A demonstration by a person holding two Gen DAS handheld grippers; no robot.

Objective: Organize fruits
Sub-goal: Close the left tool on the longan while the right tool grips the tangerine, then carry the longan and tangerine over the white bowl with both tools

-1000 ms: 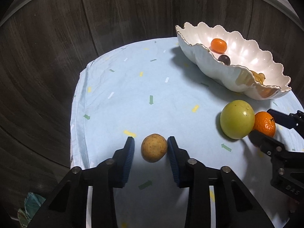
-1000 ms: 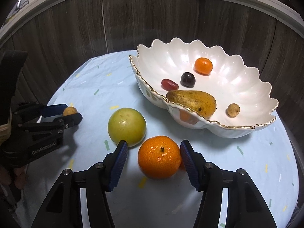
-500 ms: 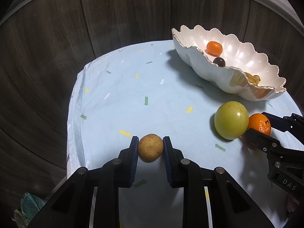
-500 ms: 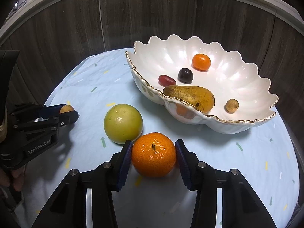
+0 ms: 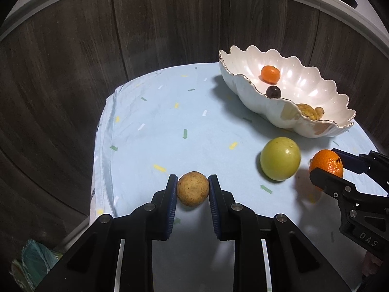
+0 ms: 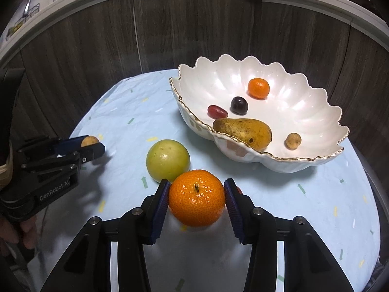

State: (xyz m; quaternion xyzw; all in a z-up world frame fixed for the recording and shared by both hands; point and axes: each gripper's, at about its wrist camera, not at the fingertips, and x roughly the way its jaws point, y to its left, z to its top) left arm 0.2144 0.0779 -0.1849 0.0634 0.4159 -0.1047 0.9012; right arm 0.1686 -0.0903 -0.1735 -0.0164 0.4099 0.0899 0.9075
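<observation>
The scalloped bowl [image 6: 304, 102] holds a pear [image 6: 243, 132], mandarin [image 6: 258, 88] and plum [image 6: 239, 105].

A bowl [image 6: 304, 112] is sitting at the table's [image 6: 316, 206] far right, holding a pear [image 6: 243, 131] in front of two berries. An apple [image 6: 167, 159] is lying before the bowl, a tangerine [image 6: 197, 198] just nearer, and a small round fruit [image 5: 192, 188] well to their left.

- Dim room; overhead light, glare on the white bowl [image 6: 304, 112].
- Soft shadows beneath fruit on the tablecloth [image 5: 170, 121].
- Fisheye bending, dark corners; focus sharp.
</observation>
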